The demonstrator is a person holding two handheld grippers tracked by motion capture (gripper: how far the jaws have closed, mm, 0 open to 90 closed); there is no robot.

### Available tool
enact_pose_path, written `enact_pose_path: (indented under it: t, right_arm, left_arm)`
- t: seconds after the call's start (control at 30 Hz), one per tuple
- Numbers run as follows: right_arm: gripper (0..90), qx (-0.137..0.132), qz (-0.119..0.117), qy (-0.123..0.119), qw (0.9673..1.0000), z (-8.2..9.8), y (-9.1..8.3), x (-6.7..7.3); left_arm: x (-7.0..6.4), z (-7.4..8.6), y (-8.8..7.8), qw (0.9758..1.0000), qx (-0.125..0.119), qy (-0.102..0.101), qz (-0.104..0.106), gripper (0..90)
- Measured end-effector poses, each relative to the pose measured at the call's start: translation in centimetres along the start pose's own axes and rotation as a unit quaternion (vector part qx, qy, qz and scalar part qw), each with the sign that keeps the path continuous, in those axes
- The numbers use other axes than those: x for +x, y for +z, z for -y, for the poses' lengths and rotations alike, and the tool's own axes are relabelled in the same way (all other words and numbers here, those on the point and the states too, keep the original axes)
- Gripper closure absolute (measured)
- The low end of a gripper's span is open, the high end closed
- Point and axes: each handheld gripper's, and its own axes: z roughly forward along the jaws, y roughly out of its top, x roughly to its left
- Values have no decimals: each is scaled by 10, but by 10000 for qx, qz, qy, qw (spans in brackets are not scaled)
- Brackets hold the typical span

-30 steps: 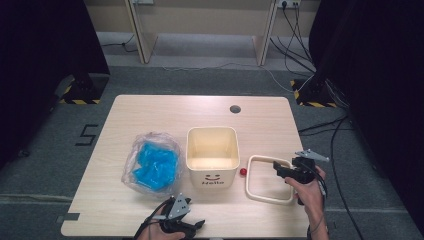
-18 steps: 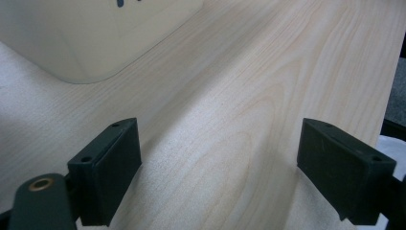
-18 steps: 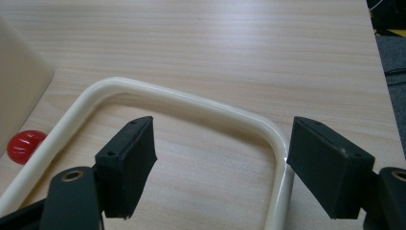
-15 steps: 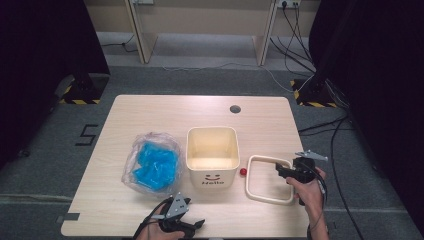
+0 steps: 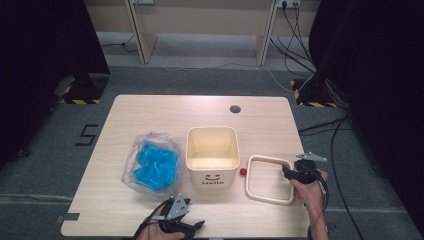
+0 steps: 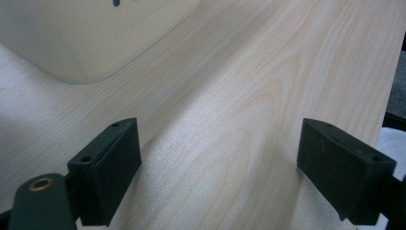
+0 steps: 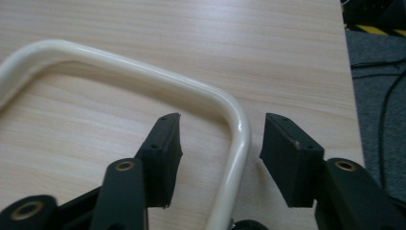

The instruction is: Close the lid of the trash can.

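A cream square ring [image 5: 270, 179] lies flat on the table, right of a cream bin [image 5: 212, 155] with a smiley face and "Hello" on its front. My right gripper [image 5: 287, 173] is at the ring's right side. In the right gripper view the ring's rail [image 7: 239, 139] runs between the jaws of the right gripper [image 7: 221, 125]. The jaws have just been closing, and a gap still shows on each side of the rail. My left gripper [image 5: 196, 226] rests at the table's front edge. In its own view the left gripper [image 6: 220, 139] stands open over bare wood.
A clear bag of blue pieces [image 5: 152, 165] lies left of the bin. A small red ball [image 5: 243, 171] sits between bin and ring. The bin's corner [image 6: 86, 43] shows ahead of the left gripper. The table's right edge [image 7: 347, 72] is close to the right gripper.
The right gripper has barely shifted at the ring's right side. The left gripper, bin, bag and ball have stayed where they were.
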Motion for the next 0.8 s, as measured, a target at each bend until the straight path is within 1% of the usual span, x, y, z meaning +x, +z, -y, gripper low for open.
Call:
enact_pose_path:
  t: [0.07, 0.17, 0.37, 0.43, 0.6, 0.7, 0.8]
  right_arm:
    - [543, 14, 18, 44, 10000, 1, 2, -1]
    - [599, 79, 47, -12, 10000, 2, 6, -2]
    - [746, -23, 92, 65, 9999, 1, 9, -3]
    - [759, -40, 79, 57, 9999, 1, 9, -3]
    - [763, -87, 35, 130, 9999, 1, 10, -6]
    - [765, -93, -12, 172, 9998, 1, 9, -7]
    - [767, -168, -77, 204, 9996, -1, 6, -8]
  left_arm:
    - [0, 0, 0, 10000, -2, -4, 2, 143]
    - [0, 0, 0, 10000, 2, 3, -2, 143]
    - [0, 0, 0, 10000, -5, -1, -1, 143]
    - [0, 0, 0, 10000, -8, 8, -15, 143]
    - [-1, 1, 0, 10000, -14, 9, -16, 143]
    - [0, 1, 0, 10000, -28, 0, 3, 143]
    - [0, 0, 0, 10000, -12, -5, 17, 144]
